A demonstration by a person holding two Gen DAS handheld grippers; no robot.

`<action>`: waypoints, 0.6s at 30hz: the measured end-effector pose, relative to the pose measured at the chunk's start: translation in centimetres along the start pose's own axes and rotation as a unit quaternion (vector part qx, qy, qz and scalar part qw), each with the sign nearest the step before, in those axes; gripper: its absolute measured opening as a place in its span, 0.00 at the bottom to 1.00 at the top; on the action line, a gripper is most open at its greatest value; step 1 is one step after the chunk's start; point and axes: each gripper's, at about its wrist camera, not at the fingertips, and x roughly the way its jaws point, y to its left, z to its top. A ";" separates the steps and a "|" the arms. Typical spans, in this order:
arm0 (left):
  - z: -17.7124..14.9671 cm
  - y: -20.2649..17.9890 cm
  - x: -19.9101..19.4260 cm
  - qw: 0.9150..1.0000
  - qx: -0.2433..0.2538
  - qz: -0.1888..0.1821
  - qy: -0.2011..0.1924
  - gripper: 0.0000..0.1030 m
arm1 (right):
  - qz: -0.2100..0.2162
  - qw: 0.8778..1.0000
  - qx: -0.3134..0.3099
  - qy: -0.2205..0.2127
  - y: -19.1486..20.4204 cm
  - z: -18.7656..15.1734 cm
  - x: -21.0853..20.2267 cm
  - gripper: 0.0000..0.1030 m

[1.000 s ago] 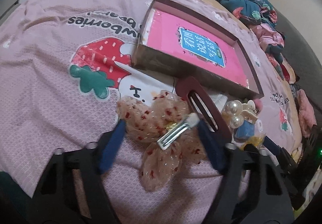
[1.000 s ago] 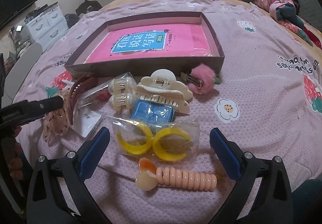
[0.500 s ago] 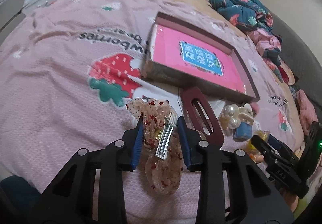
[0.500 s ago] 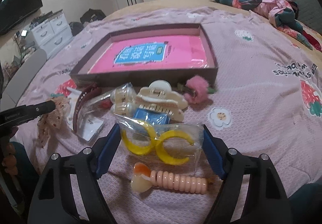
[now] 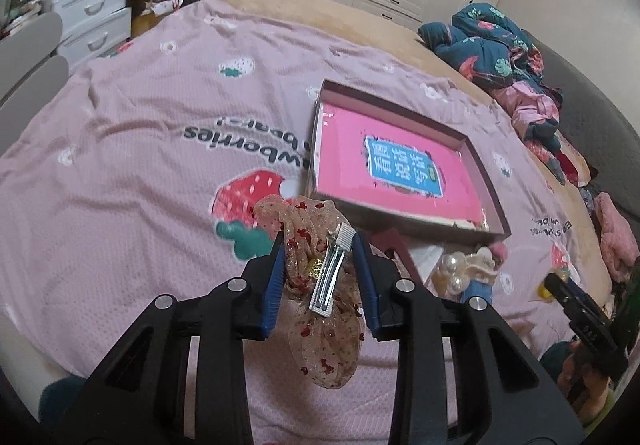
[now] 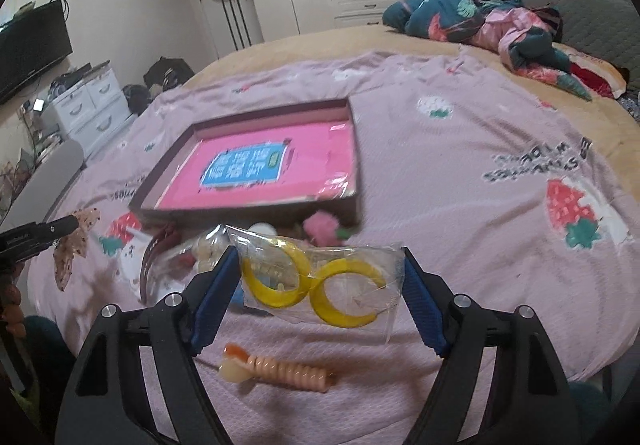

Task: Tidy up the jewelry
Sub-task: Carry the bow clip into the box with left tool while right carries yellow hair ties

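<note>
Left wrist view shows the bow hair clip (image 5: pixel 320 285), made of thin dotted cloth with a silver clip on its back. The left gripper (image 5: pixel 320 277) pinches it from both sides, and the loose cloth hangs down free above the bed, so it looks lifted up, ready to be carried. The silver clip faces up, likely because the soft bow is easiest to squeeze by its middle.

Right wrist view shows the clear bag with two yellow rings (image 6: pixel 320 281). The right gripper (image 6: pixel 320 277) holds it by its two side edges, so its fingers stand wide apart but are pressed on the bag. The bag sits up off the blanket (image 6: pixel 460 173), too.

Past both grippers lies the dark box (image 5: pixel 486 181) with a pink book (image 5: pixel 400 169) inside, near the middle of the bed. It is open on top, so I think the pretty things go in there.

Just in front of the box, a small heap waits: a pearl clip (image 5: pixel 454 269), a pink fluffy clip (image 6: pixel 322 227), and a dark red clip (image 5: pixel 394 241). A peach coil hair tie (image 6: pixel 280 369) lies nearest the bed's front edge.
</note>
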 end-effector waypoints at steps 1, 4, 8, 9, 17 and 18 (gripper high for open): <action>0.4 -0.1 0.0 1.000 0.000 -0.001 -0.004 0.24 | -0.001 1.000 0.001 -0.003 -0.2 0.3 -0.2 0.75; 1.4 -0.6 0.0 1.000 0.003 -0.002 -0.014 0.24 | -0.004 1.000 0.003 -0.014 -0.9 1.4 -0.5 0.75; 2.7 -1.6 0.2 1.000 0.008 -0.004 -0.024 0.24 | -0.006 1.000 0.002 -0.031 -1.3 3.2 -0.9 0.75; 3.0 -1.8 0.3 1.000 0.011 -0.004 -0.026 0.24 | -0.005 0.999 0.000 -0.032 -1.3 3.6 -0.9 0.75; 5.7 -4.2 2.4 0.999 0.030 -0.003 -0.036 0.24 | 0.009 0.998 -0.023 -0.051 0.7 6.9 0.0 0.75; 6.1 -4.5 2.8 0.999 0.033 0.000 -0.037 0.24 | 0.012 0.998 -0.022 -0.055 0.9 7.4 0.1 0.75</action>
